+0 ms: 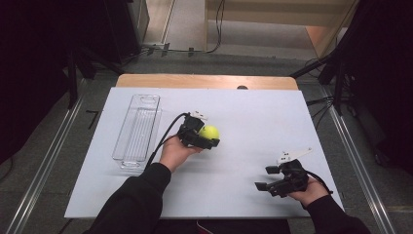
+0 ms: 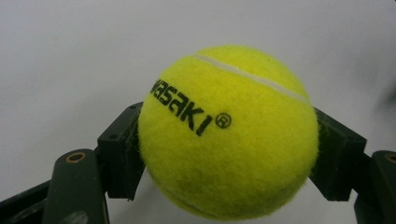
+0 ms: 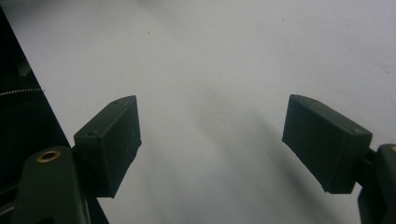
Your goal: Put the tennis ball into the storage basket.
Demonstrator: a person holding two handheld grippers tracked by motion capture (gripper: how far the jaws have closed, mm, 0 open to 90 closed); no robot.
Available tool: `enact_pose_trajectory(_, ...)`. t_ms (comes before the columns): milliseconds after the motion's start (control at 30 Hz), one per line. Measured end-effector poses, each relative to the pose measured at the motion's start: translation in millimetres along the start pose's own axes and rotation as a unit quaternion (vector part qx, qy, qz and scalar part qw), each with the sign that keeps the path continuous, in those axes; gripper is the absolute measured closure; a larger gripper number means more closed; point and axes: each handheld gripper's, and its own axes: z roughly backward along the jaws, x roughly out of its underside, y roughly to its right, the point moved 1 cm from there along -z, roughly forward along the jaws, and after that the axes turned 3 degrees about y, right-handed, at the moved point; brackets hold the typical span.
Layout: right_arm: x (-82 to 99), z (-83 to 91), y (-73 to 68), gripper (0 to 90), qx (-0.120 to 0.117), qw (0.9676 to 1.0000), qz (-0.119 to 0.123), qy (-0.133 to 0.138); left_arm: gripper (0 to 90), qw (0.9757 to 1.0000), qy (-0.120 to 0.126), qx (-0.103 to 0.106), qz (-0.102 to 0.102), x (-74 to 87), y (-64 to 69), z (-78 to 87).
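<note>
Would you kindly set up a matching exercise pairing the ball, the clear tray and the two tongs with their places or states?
Things:
1. tennis ball
2. clear tray
3. left tongs
4. right tongs

States:
A. open, nothing between the jaws
B. lying at the left of the white tabletop
C. yellow, clamped between two black pads
D. shut on the ball

Pairs: 1-C, 2-B, 3-D, 4-A

Clear tray [image 1: 138,127] is my one standing obstacle, long side running toward the far edge of the white board [image 1: 253,112]. Right of the tray I see open board all the way across. Left of the tray, only a narrow strip of board before the edge.
</note>
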Motion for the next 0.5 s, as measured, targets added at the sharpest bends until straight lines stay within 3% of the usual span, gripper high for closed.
enact_pose_trajectory(500,0.0,-0.1,0.2,17.4,0.0,1.0,0.0,0.0,25.8,0.9996,-0.009,0.022,-0.012,-9.5,9.3,18.7)
